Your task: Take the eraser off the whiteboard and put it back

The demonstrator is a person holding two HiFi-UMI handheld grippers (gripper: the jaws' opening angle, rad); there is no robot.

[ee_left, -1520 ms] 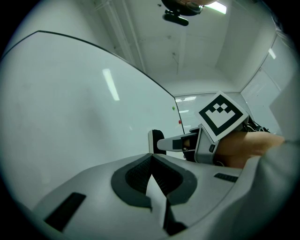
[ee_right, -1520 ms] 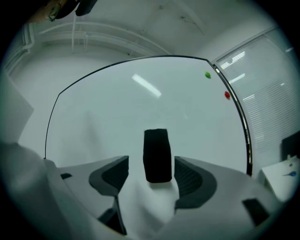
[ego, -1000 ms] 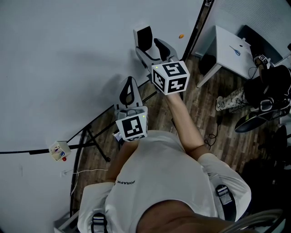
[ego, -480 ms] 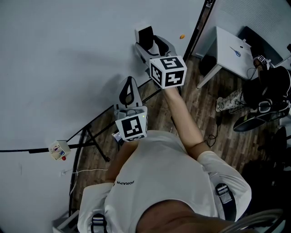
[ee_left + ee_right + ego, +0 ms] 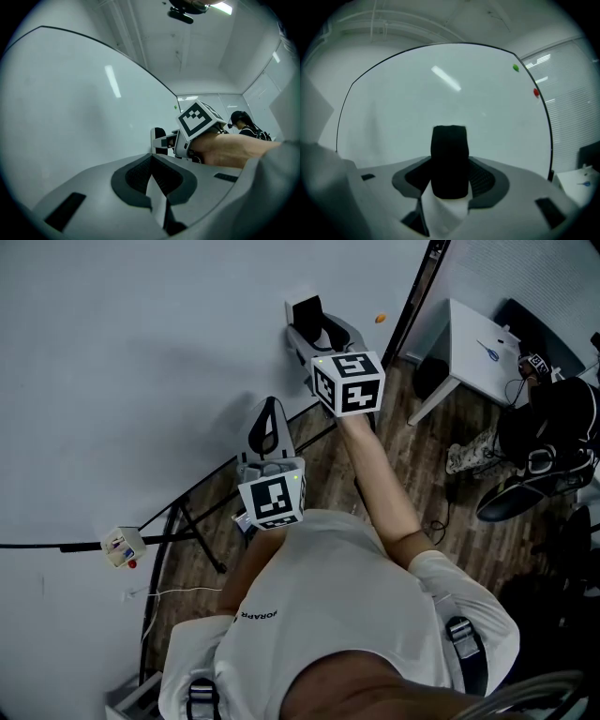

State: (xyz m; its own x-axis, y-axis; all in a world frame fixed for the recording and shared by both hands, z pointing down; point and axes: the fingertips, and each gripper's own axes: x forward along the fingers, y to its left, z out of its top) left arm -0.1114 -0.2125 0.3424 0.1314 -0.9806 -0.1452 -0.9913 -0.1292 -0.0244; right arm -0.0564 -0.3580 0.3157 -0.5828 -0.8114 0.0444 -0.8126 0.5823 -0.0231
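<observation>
Black eraser (image 5: 449,154) sits right between the right gripper (image 5: 450,164) jaws, stuck on the whiteboard (image 5: 440,89) straight ahead of it. The jaws have just been closing and the pads look like they're pinching its sides. Left gripper (image 5: 151,165) hangs back, jaws together, empty.

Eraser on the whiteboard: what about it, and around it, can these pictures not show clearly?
- Right gripper view: the right gripper has just been closing with the eraser between its jaws. Whether the pads already press it is unclear, because the eraser is only a dark silhouette.
- Head view: the marker cube covers the gripper's body.
- Right gripper view: the green dot and red dot on the whiteboard are too small to identify.
</observation>
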